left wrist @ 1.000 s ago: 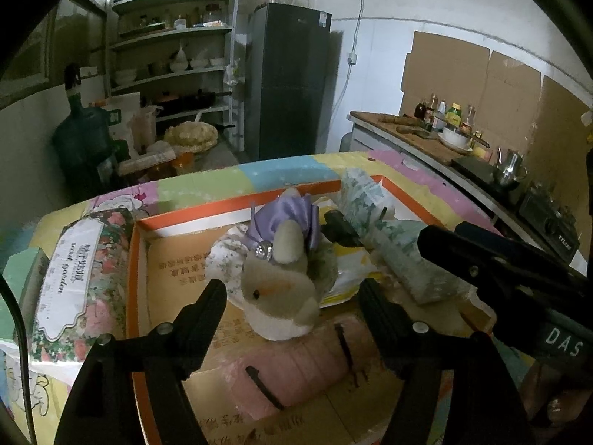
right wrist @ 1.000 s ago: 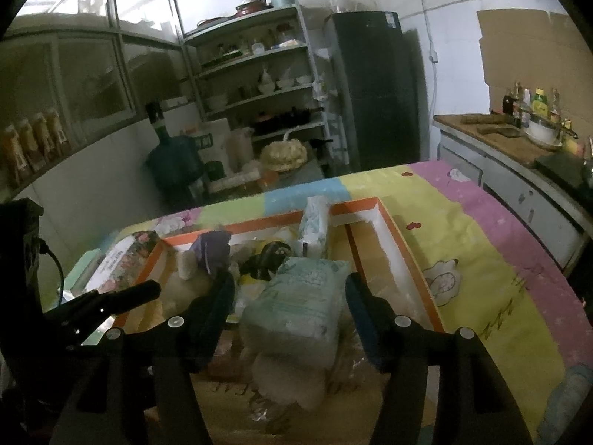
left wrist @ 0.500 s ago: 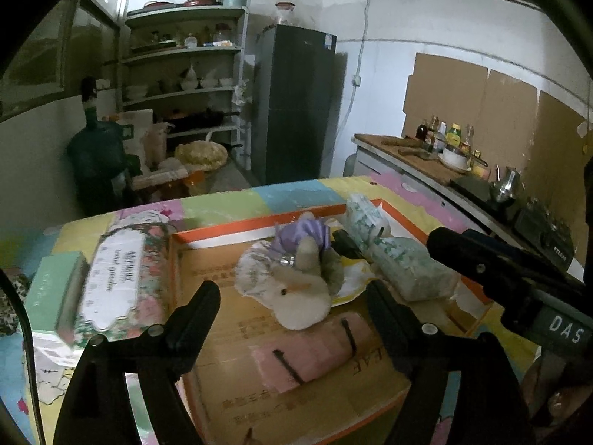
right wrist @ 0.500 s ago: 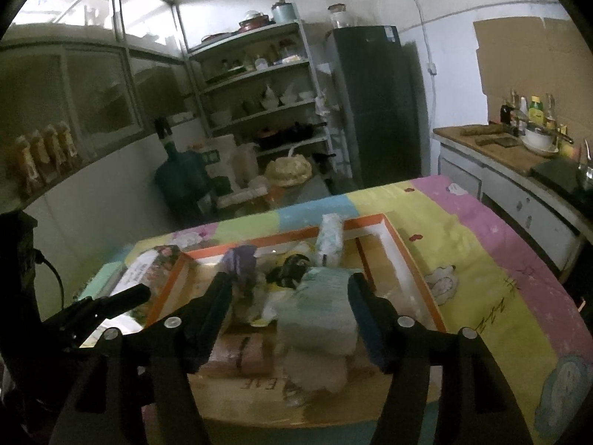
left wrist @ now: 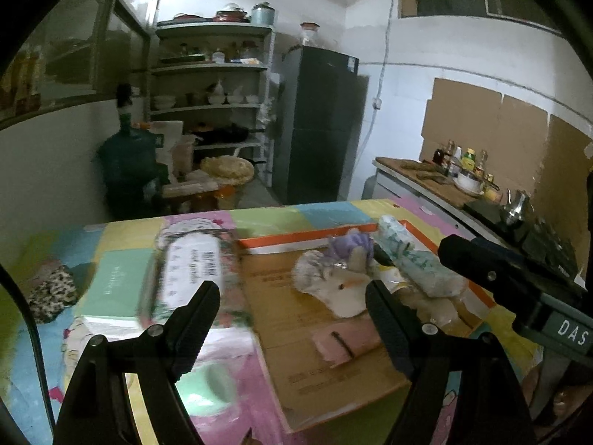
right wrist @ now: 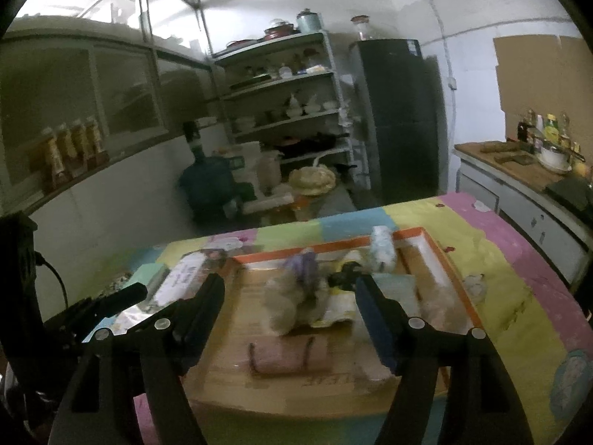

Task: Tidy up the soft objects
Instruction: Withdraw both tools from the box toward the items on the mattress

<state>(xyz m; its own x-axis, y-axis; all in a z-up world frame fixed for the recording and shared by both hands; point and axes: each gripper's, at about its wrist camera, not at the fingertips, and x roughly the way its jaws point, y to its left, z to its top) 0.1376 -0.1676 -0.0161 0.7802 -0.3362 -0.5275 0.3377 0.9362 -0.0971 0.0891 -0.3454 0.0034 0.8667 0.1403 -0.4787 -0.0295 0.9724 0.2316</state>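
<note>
Both my left gripper (left wrist: 291,306) and right gripper (right wrist: 289,302) hang spread wide with nothing between their fingers. The plush toy (left wrist: 343,289) lies in the cardboard tray (left wrist: 326,382) toward its far edge, a pink rolled cloth (right wrist: 289,358) near the front edge.

Bare cardboard tray (right wrist: 229,367) front lies open; plush toy (right wrist: 285,304) blocks behind.
</note>
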